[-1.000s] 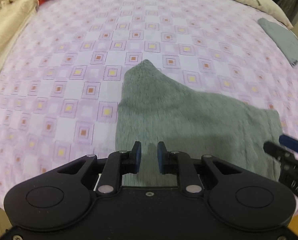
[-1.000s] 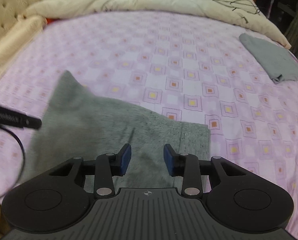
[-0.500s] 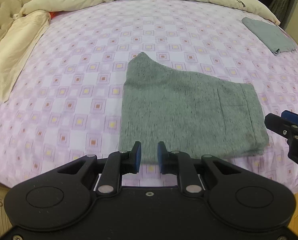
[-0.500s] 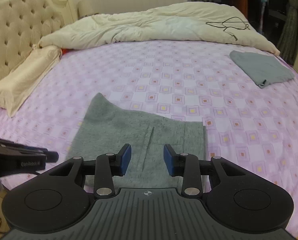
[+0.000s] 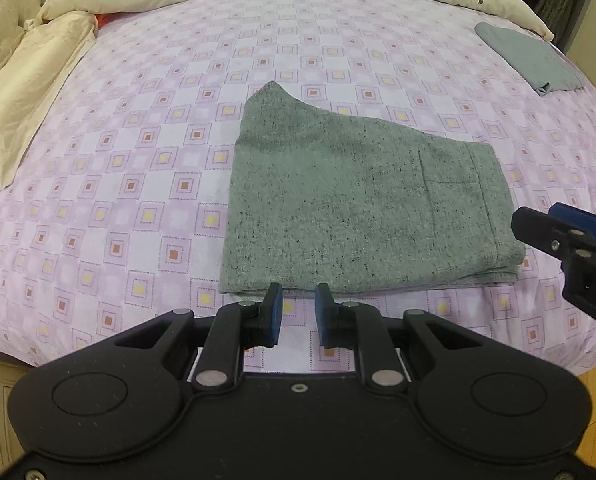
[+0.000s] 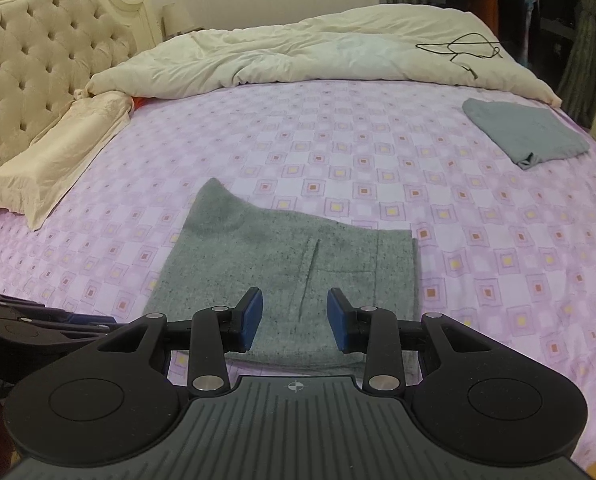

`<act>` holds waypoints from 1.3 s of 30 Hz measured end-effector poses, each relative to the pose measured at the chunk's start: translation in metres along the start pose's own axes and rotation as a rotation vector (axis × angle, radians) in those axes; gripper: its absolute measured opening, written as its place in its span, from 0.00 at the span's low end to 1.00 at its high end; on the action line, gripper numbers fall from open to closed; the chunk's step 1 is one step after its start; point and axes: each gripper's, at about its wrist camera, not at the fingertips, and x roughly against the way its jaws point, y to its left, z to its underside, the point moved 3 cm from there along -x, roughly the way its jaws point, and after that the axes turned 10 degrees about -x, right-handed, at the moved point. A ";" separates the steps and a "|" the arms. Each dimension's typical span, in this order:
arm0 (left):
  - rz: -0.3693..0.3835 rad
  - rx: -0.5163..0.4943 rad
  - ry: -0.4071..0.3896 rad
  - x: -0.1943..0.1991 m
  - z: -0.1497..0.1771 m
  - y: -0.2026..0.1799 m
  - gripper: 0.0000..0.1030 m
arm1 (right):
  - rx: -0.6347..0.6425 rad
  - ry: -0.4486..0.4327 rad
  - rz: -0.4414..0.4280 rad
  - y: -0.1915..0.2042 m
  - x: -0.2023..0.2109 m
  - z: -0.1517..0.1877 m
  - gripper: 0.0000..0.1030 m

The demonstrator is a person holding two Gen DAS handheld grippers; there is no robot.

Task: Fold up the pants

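Grey flecked pants (image 5: 358, 204) lie folded flat on the purple checked bedsheet (image 5: 138, 168), near the bed's front edge. They also show in the right wrist view (image 6: 290, 272). My left gripper (image 5: 299, 312) hangs just in front of the pants' near edge, jaws a little apart and empty. My right gripper (image 6: 294, 312) hovers above the pants' near right part, jaws open and empty. The right gripper also shows at the right edge of the left wrist view (image 5: 558, 228).
A folded blue-grey cloth (image 6: 526, 132) lies at the far right of the bed. A cream duvet (image 6: 298, 56) is bunched along the far side. A cream pillow (image 6: 54, 160) and tufted headboard (image 6: 38, 64) are at the left. The bed's edge is just below the grippers.
Both grippers have pulled back and up from the pants, which now lie flat and fully in view. Both stayed empty.
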 end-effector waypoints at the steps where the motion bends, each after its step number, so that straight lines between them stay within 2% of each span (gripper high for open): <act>1: -0.002 0.000 0.002 0.000 0.000 0.000 0.23 | -0.001 0.002 -0.001 0.000 -0.001 0.000 0.34; 39: 0.000 0.013 0.060 -0.012 0.001 -0.003 0.23 | -0.040 0.044 -0.013 -0.006 -0.012 0.005 0.34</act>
